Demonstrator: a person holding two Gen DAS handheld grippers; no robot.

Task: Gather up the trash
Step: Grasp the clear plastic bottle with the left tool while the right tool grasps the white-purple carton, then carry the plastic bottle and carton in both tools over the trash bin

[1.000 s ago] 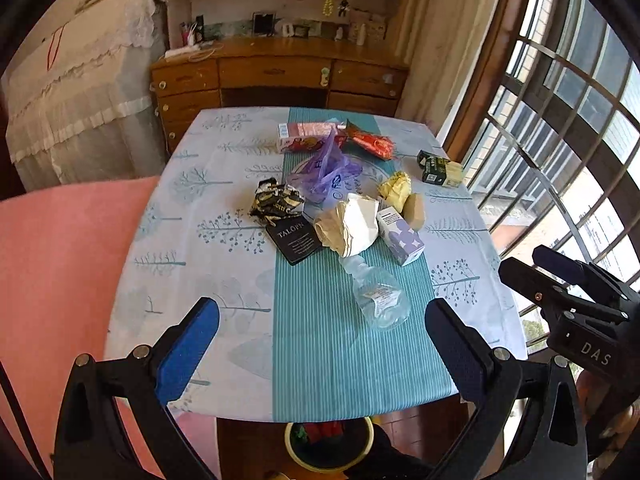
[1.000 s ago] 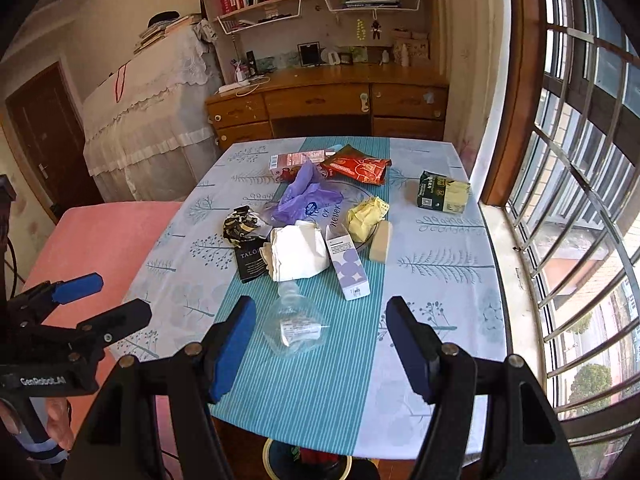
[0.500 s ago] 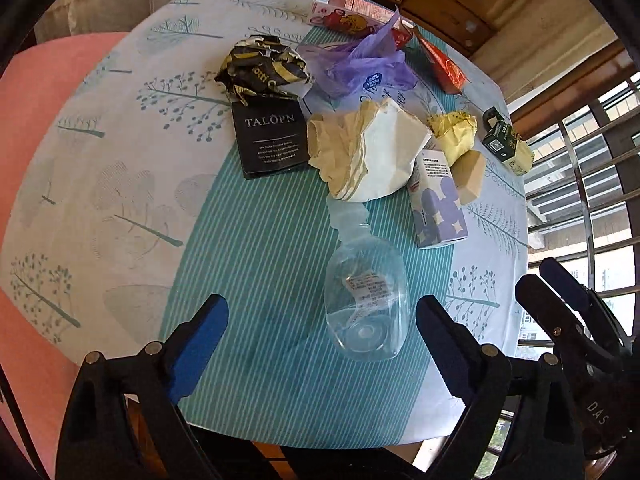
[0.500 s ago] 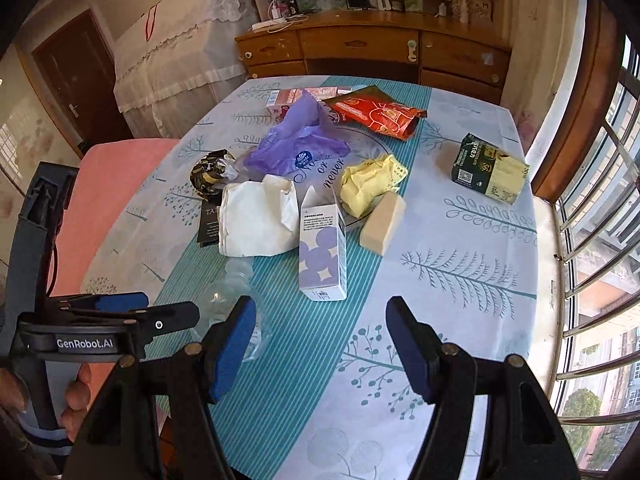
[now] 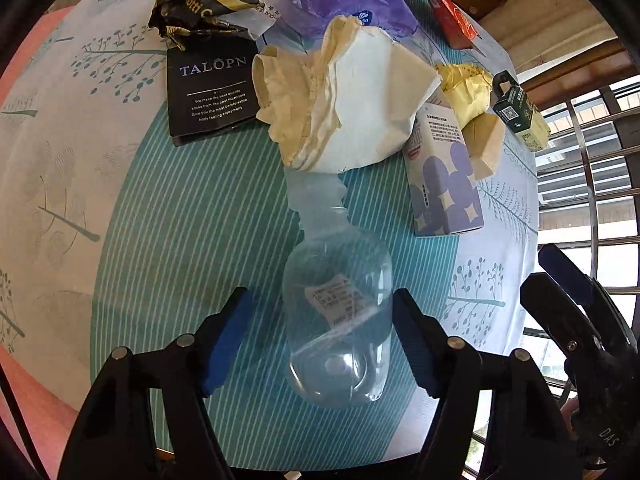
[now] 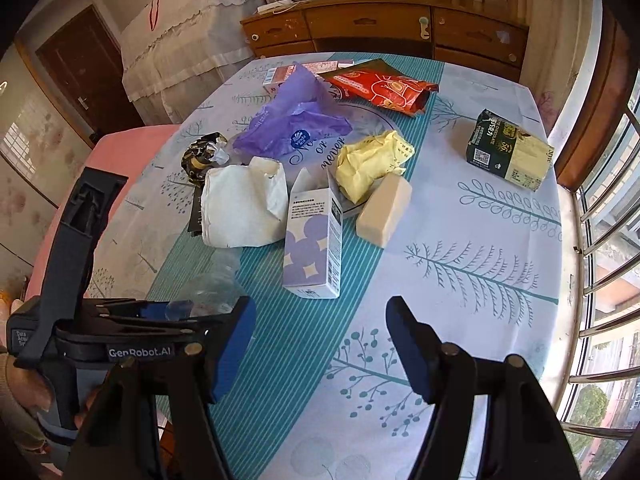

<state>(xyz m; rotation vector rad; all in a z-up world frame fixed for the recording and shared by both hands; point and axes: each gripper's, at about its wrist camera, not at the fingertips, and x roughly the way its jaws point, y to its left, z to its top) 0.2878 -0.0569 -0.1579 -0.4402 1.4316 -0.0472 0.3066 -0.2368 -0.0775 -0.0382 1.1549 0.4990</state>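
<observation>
A clear plastic bottle (image 5: 336, 320) lies on the teal strip of the tablecloth, neck pointing away. My left gripper (image 5: 322, 338) is open, its blue pads either side of the bottle's base, apart from it. Beyond the bottle lie a crumpled white paper bag (image 5: 352, 112), a purple-and-white carton (image 5: 442, 184) and a black TALOPN card (image 5: 210, 92). My right gripper (image 6: 320, 344) is open and empty above the cloth, just short of the carton (image 6: 314, 248). The bottle (image 6: 212, 284) shows partly behind the left gripper in the right wrist view.
Farther back lie a purple plastic bag (image 6: 292, 124), a red snack packet (image 6: 384, 88), a yellow wrapper (image 6: 372, 160), a beige block (image 6: 384, 212), a green-and-cream box (image 6: 508, 148) and a black-gold wrapper (image 5: 200, 4). Window bars (image 6: 608, 240) run along the right; a wooden dresser (image 6: 380, 24) stands behind.
Both grippers have moved forward and down toward the table. The left gripper now straddles the bottle's base. The right gripper has come closer to the carton.
</observation>
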